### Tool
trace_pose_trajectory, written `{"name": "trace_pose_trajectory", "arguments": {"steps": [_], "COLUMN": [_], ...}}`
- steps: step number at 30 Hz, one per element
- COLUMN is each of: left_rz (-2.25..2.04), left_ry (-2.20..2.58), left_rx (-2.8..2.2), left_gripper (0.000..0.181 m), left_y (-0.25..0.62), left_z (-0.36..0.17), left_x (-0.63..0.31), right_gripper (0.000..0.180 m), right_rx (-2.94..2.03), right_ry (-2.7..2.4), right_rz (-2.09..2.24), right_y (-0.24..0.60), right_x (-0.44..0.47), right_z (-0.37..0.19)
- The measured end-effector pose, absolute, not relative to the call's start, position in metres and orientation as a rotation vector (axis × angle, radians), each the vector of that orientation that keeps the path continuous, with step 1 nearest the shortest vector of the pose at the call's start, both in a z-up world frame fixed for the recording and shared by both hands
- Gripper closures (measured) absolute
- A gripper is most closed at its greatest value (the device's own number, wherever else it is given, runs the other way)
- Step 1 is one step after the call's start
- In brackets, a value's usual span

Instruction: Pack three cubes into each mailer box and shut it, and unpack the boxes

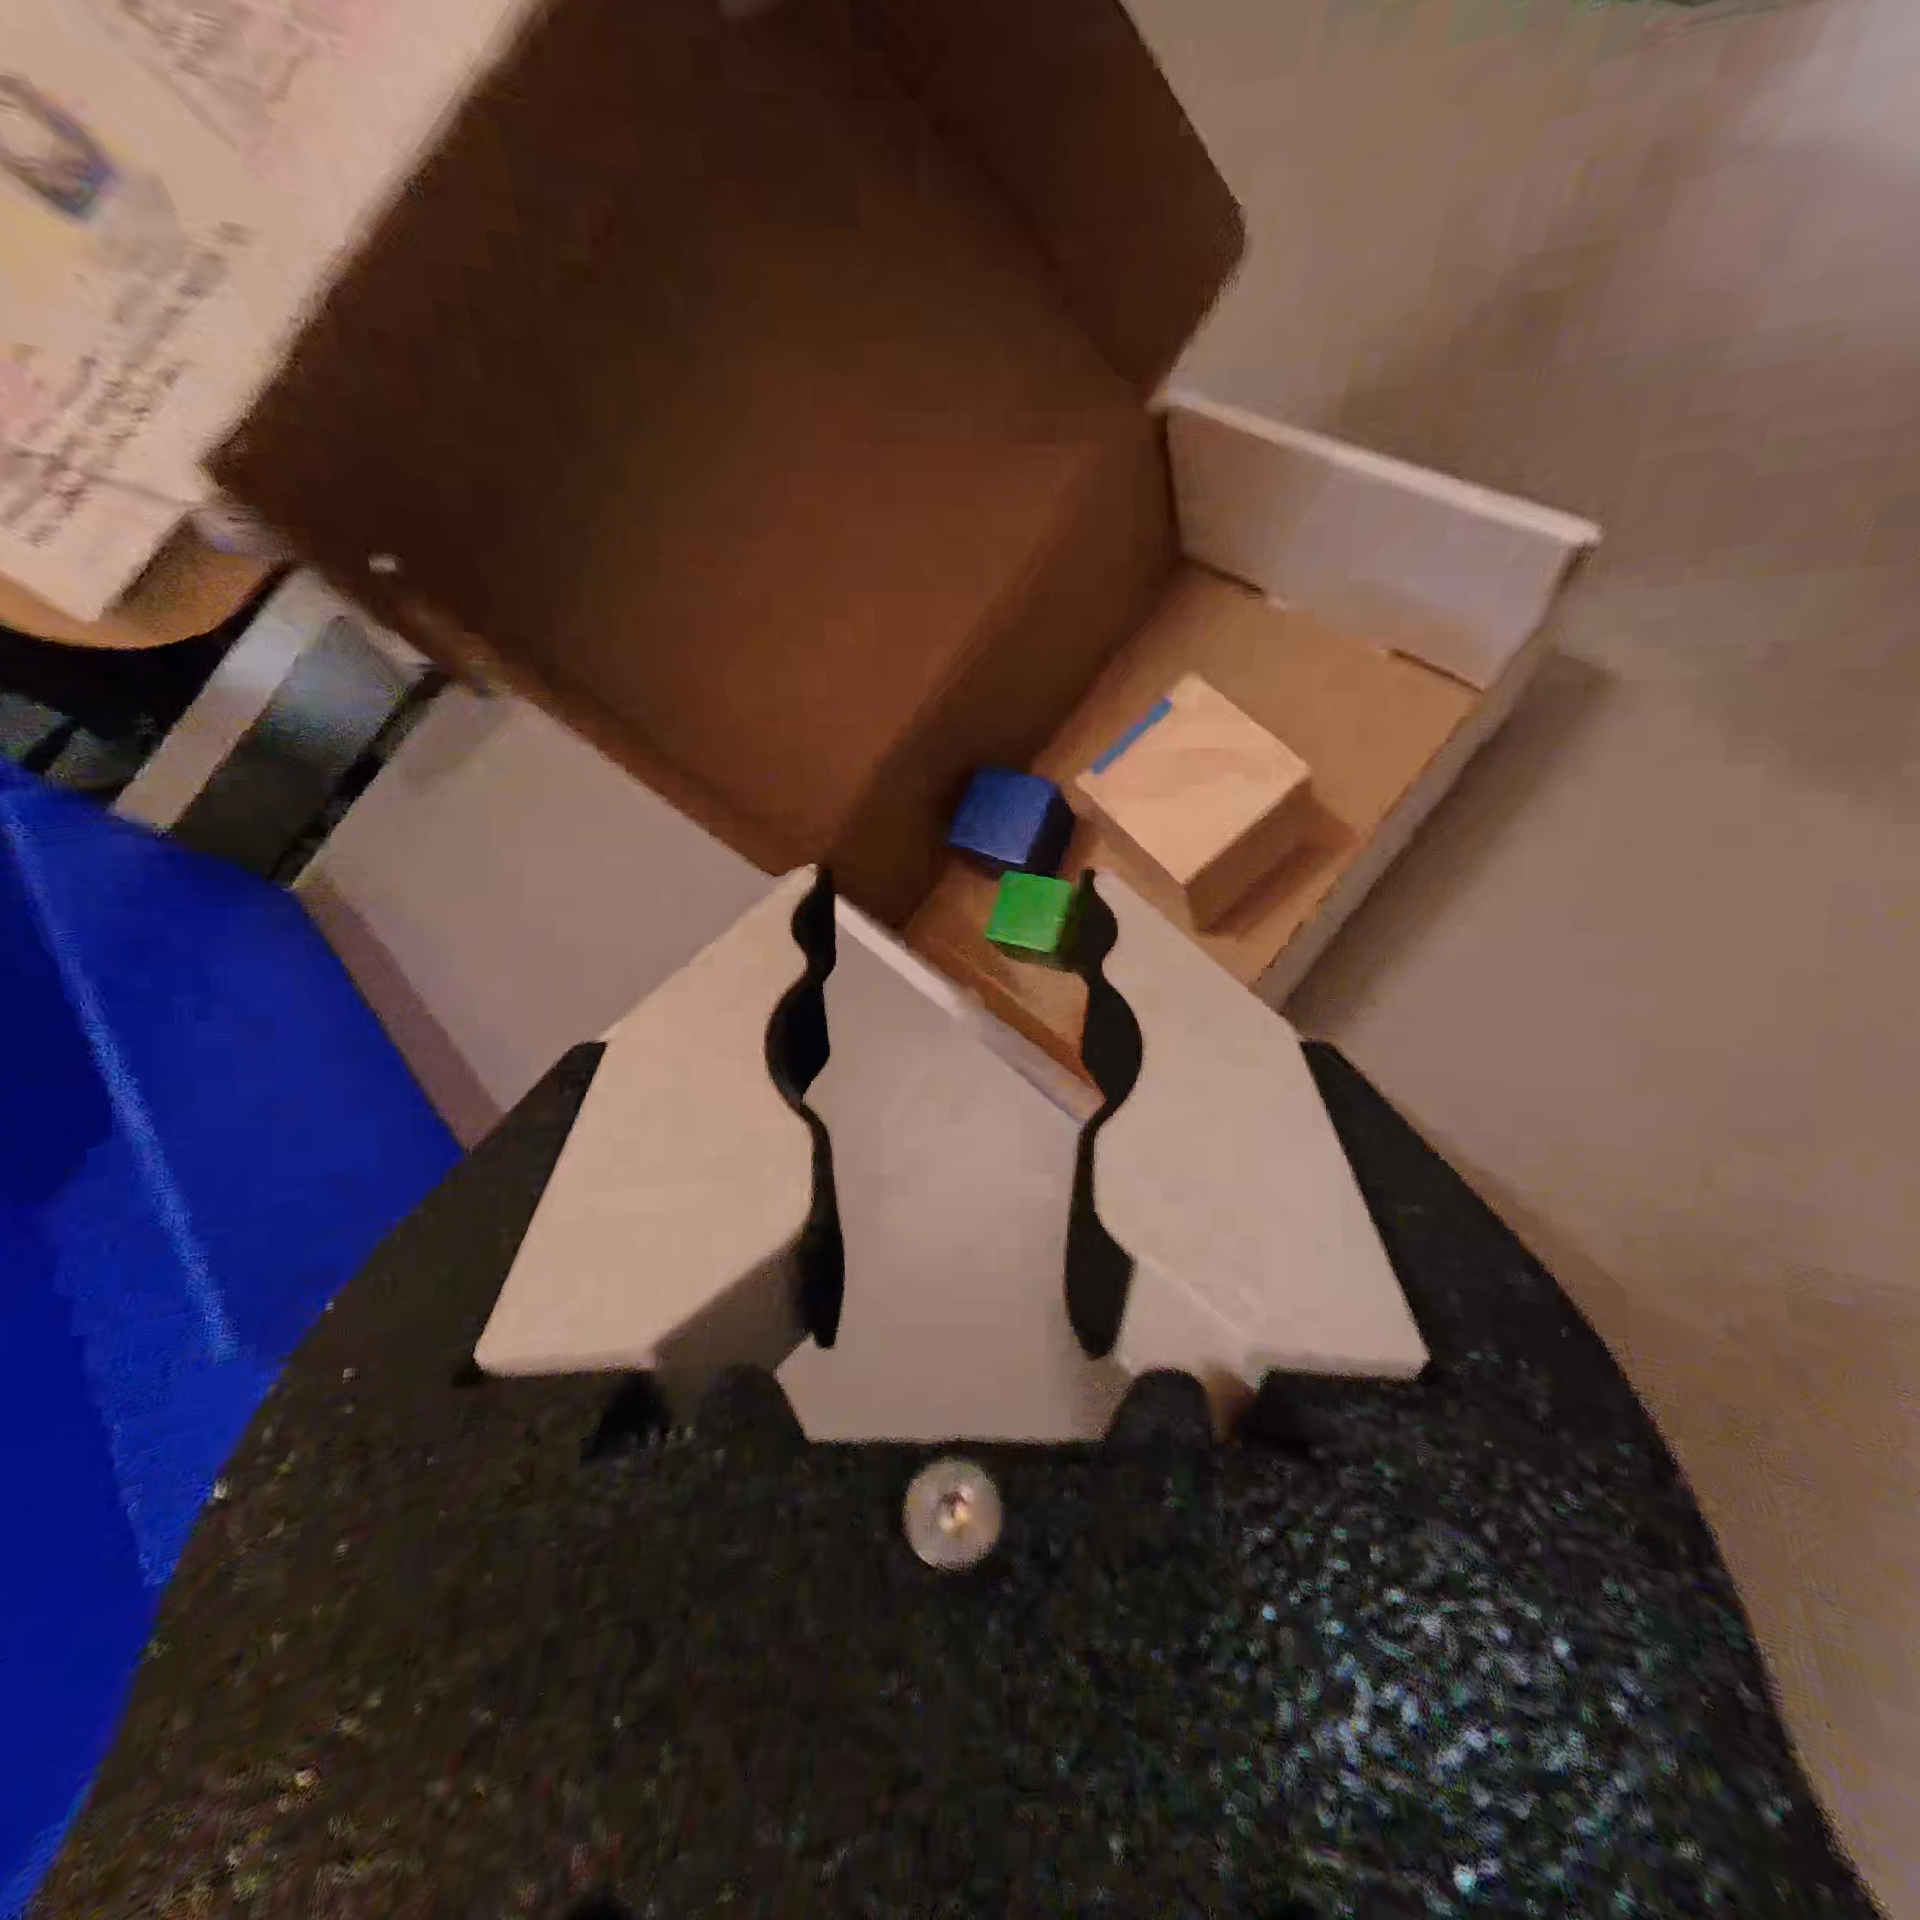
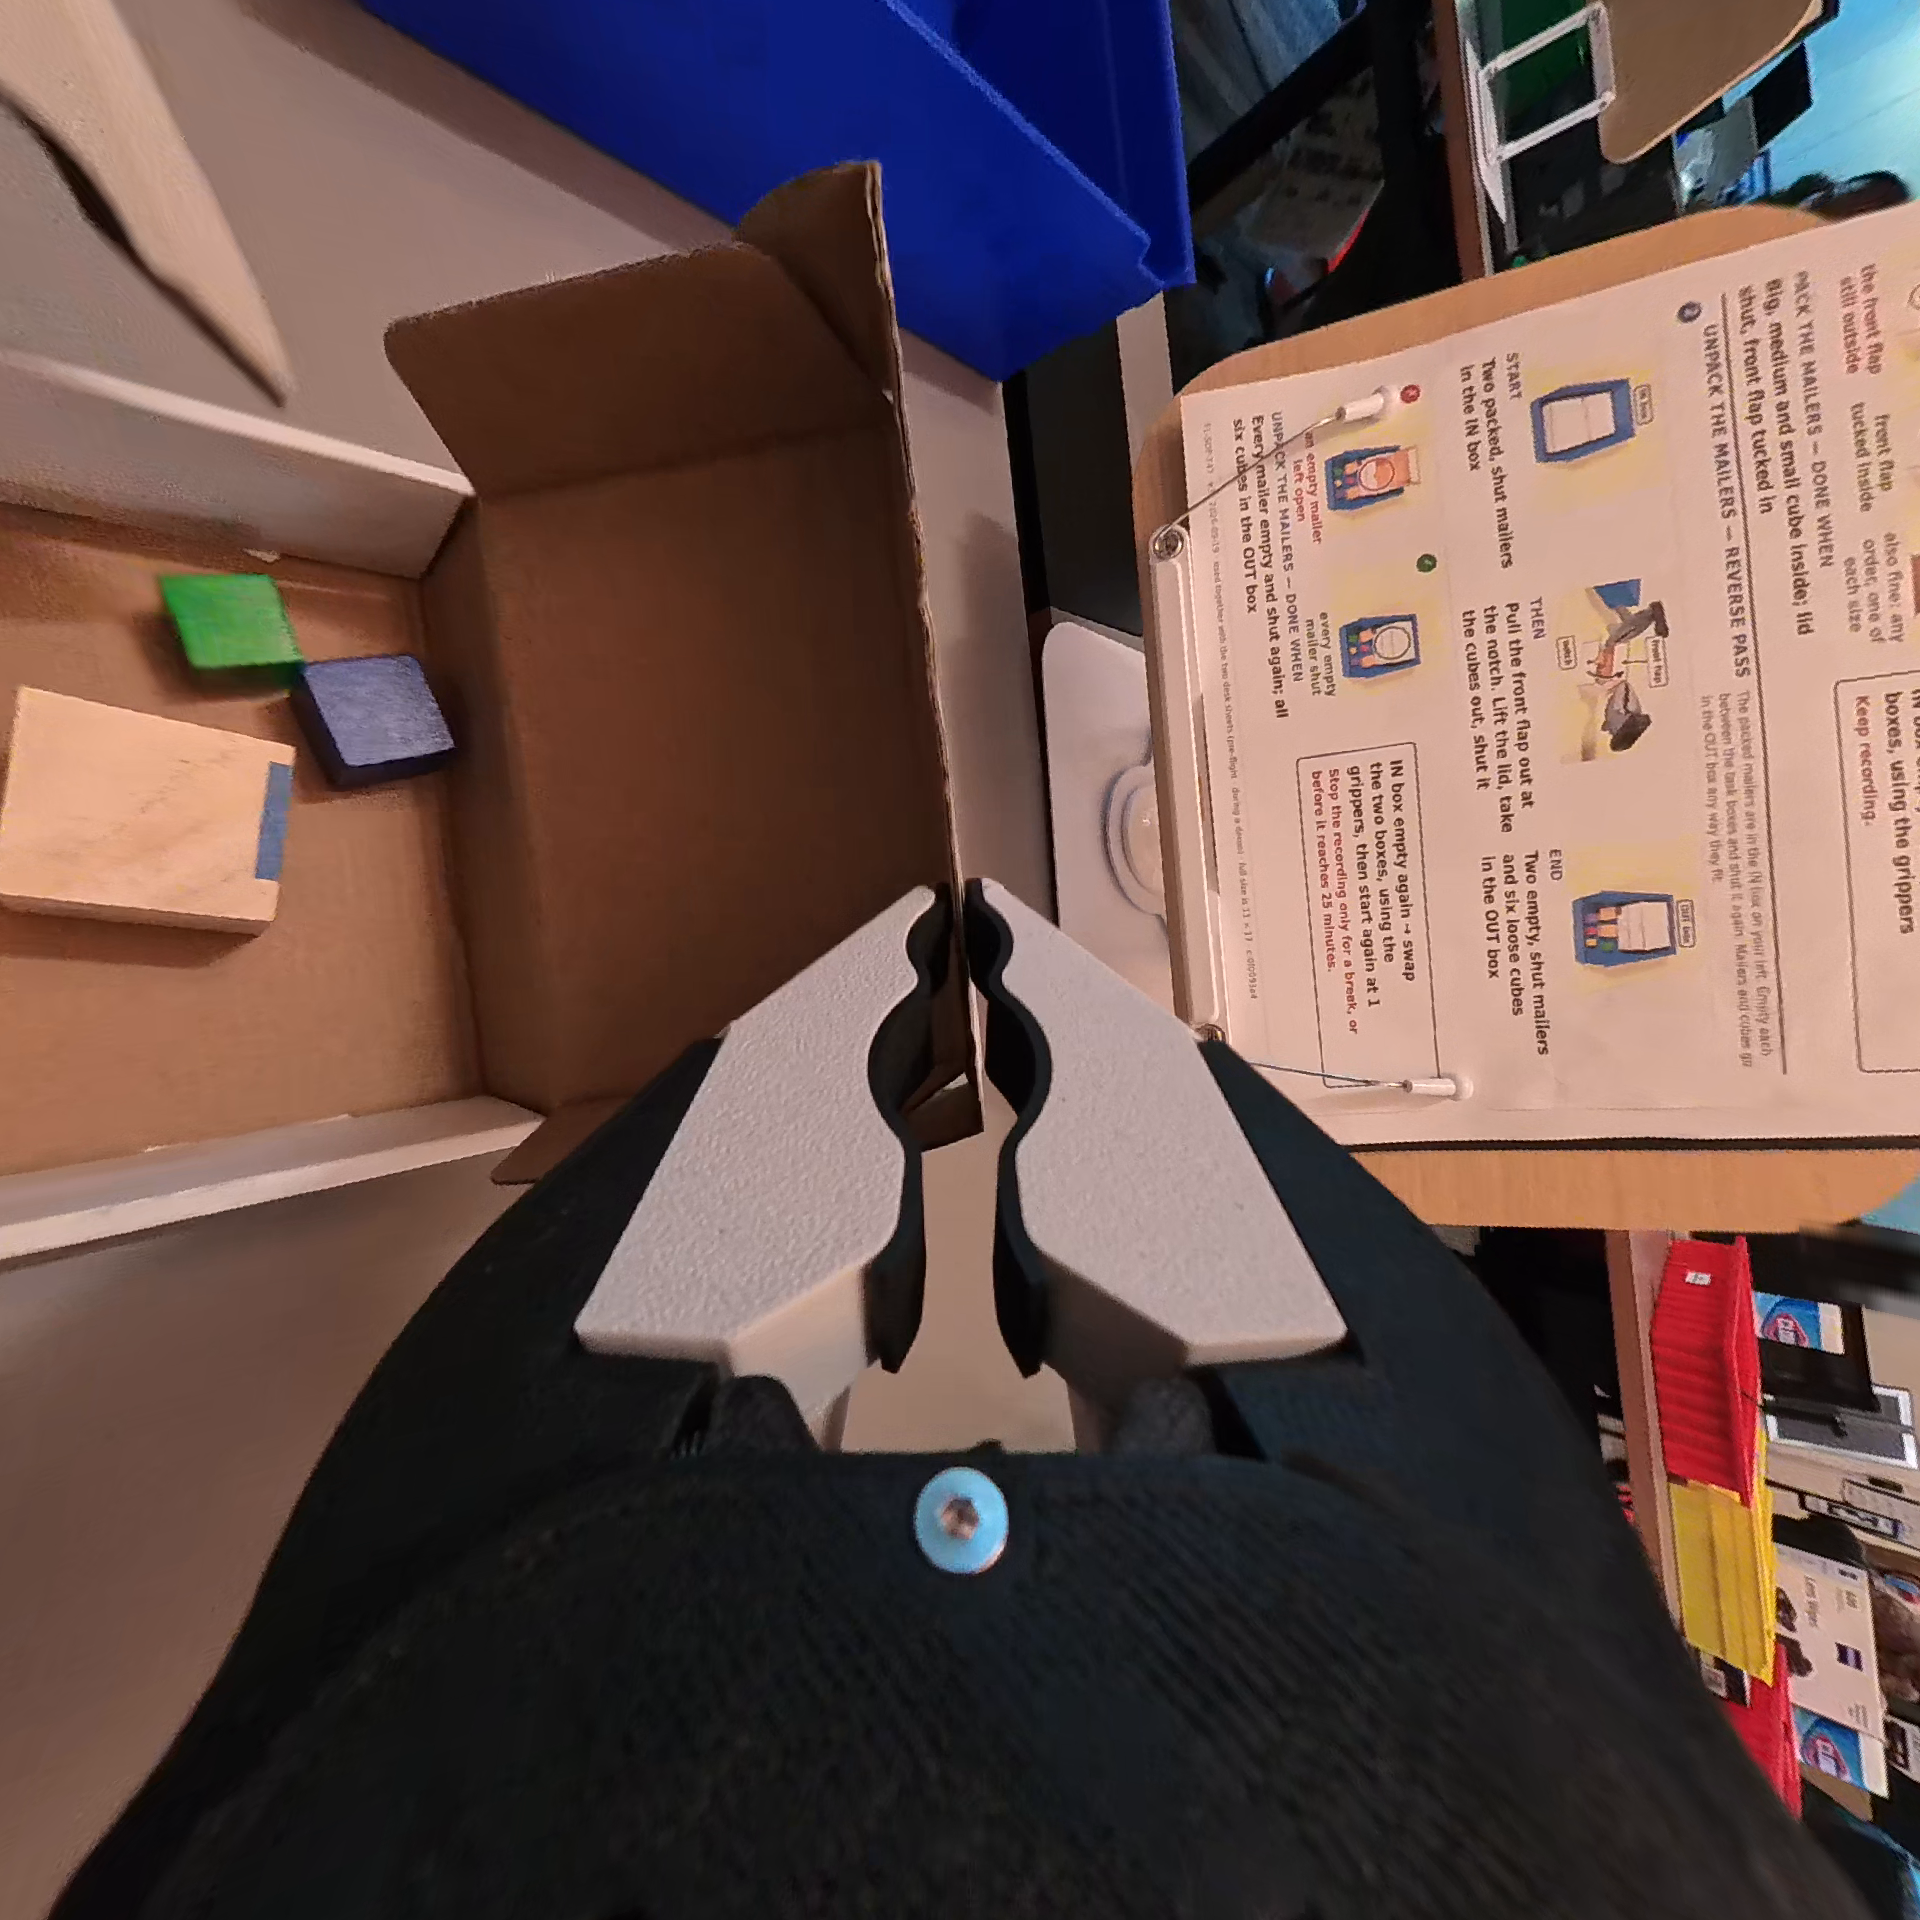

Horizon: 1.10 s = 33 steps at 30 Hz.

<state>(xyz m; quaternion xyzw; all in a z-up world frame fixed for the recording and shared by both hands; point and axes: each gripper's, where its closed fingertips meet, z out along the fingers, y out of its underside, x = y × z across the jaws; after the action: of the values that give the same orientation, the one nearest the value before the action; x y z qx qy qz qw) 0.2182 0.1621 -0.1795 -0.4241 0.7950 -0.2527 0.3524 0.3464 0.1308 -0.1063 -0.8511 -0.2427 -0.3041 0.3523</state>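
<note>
Beige tabletop carries the open mailer box, and all other places are given from this box. Inside it, on the brown floor, lie three cubes: a large wooden cube, a blue cube touching its corner, and a green cube just beside the blue one.

The right gripper has its jaws pressed together on the front flap of the lid. The flap stands edge-on between the fingers, its long edge running away from the camera, and the lid panel leans out from the box's far wall. I judge the coming move turns on swinging this lid back over the cubes, toward the left of the right wrist view.

The left gripper hovers over the box's near wall with jaws spread and nothing between them; the green cube is just ahead of its tips.

Beyond the box stands a blue bin, and a printed instruction sheet on a wooden board.
</note>
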Motion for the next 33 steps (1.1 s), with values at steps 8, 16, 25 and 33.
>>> {"name": "trace_pose_trajectory", "arguments": {"steps": [8,16,25,33], "left_rz": [-0.876,-0.796,-0.834,-0.873], "left_ry": [1.443,1.438,1.317,1.239], "left_rx": [-1.331,-1.311,-1.296,-1.301], "left_gripper": [0.153,0.180,0.180,0.180], "left_y": [0.215,0.208,0.206,0.197], "left_z": [-0.119,-0.126,-0.126,-0.128], "left_x": [0.232,0.248,0.239,0.223], "right_gripper": [0.179,0.163,0.146,0.179], "right_rx": [-2.161,-2.102,-1.941,-1.789], "right_ry": [-0.668,-0.498,0.384,0.505], "right_rz": [-0.833,-0.896,-0.480,-0.665], "right_y": [0.131,0.122,0.064,0.073], "right_x": [0.327,0.318,0.286,0.311], "right_z": [-0.094,-0.088,-0.125,-0.122]}}
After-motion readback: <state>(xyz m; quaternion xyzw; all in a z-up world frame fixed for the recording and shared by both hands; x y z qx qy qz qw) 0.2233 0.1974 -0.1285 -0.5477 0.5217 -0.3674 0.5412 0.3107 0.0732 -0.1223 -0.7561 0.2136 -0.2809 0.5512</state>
